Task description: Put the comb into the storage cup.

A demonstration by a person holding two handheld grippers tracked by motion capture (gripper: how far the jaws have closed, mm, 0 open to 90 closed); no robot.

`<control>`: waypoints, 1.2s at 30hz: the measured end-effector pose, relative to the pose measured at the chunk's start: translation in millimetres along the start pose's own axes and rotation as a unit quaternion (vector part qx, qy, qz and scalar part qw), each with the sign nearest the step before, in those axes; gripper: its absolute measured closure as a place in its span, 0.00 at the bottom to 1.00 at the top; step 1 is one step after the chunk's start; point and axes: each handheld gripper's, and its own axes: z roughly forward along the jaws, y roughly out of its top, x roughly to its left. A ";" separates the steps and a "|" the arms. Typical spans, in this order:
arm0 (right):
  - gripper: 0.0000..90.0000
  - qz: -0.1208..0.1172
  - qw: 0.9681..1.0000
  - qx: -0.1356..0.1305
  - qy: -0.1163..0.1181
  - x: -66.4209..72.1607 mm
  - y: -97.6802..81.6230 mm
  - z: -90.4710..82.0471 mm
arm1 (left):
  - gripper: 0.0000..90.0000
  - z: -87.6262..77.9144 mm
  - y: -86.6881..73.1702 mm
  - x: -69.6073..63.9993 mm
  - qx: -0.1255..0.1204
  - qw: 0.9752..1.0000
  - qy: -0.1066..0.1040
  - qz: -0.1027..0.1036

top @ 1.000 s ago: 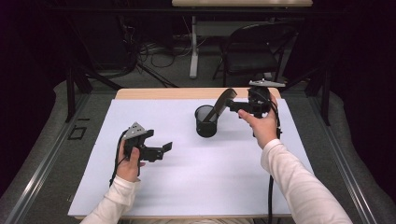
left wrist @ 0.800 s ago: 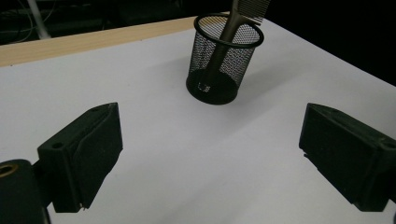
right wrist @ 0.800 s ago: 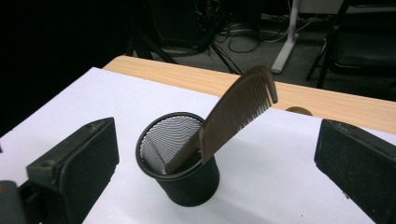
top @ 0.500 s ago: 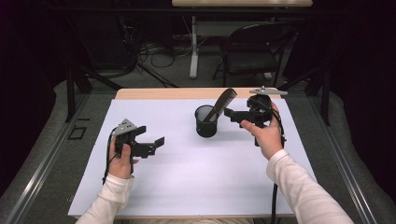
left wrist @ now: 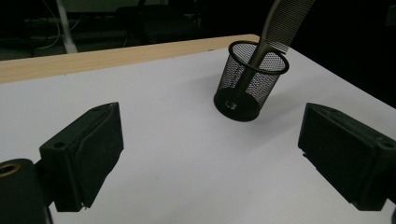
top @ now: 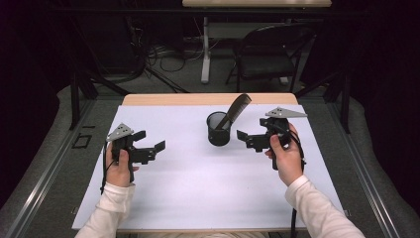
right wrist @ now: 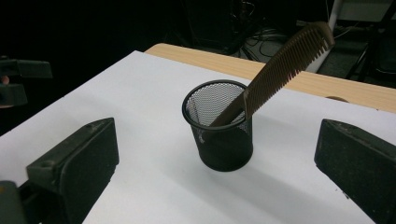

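A black mesh cup (top: 218, 130) stands upright on the white table sheet (top: 198, 183), with a brown comb (top: 236, 110) leaning out of it to the right. The cup (left wrist: 250, 81) and comb (left wrist: 285, 21) lie ahead of my left gripper (left wrist: 210, 163), which is open and empty. My left gripper (top: 148, 144) hovers at the left of the sheet. My right gripper (top: 246, 138) sits just right of the cup, open and empty, facing the cup (right wrist: 219, 126) and comb (right wrist: 280, 65).
A bare wooden strip (top: 208, 99) runs along the table's far edge. Beyond it stand a dark chair (top: 267, 54) and a white table leg (top: 205, 49) with cables on the floor. Metal rails (top: 44, 168) flank the table.
My right gripper has drawn back from the comb, down and to the right, its jaws open. My left gripper has drifted slightly left and toward the person.
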 end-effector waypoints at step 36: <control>0.01 -0.004 1.000 -0.011 -0.012 7.1 -92.2 -4.4 | 0.08 -5.6 1.0 7.9 -0.012 1.000 0.006 -0.012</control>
